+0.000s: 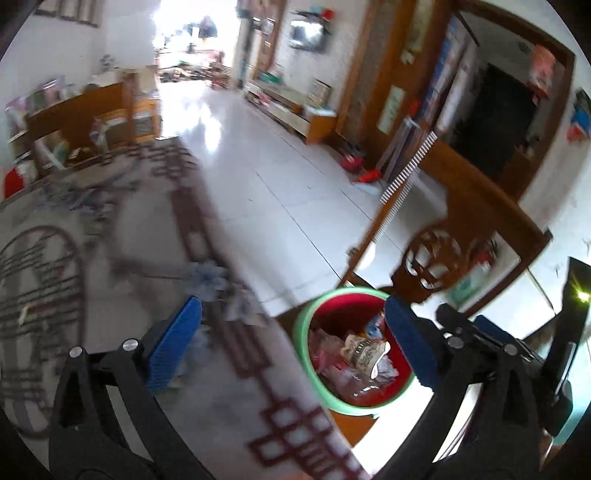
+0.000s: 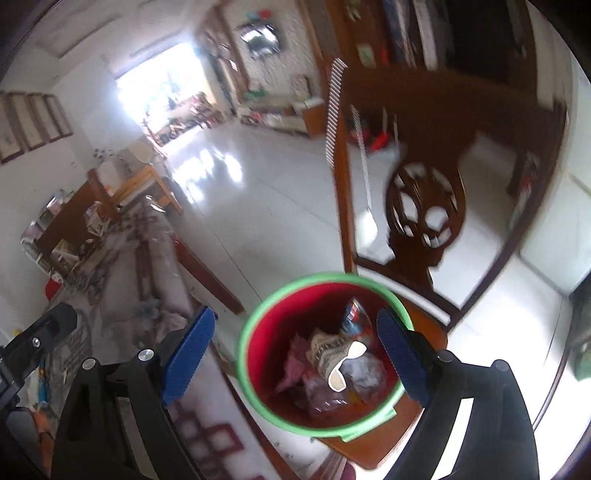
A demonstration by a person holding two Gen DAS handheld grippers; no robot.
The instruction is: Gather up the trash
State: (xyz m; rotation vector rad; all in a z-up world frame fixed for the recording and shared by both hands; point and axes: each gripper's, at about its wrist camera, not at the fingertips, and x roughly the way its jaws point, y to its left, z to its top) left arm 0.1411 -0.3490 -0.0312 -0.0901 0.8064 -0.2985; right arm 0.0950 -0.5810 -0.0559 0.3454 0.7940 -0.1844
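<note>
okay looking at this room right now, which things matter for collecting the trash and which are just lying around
For the job: the red bin with a green rim, on a wooden chair; the crumpled paper cup and wrappers already in it; the left gripper and right gripper, both open.

Just lying about: the patterned tablecloth, the wall television, the low cabinet.

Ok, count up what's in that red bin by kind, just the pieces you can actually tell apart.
Crushed paper cup: 1
Pink wrapper: 1
Blue and red snack packet: 1
Clear crumpled plastic: 1
Total: 4 clear pieces in the red bin; blur may hide more underneath.
</note>
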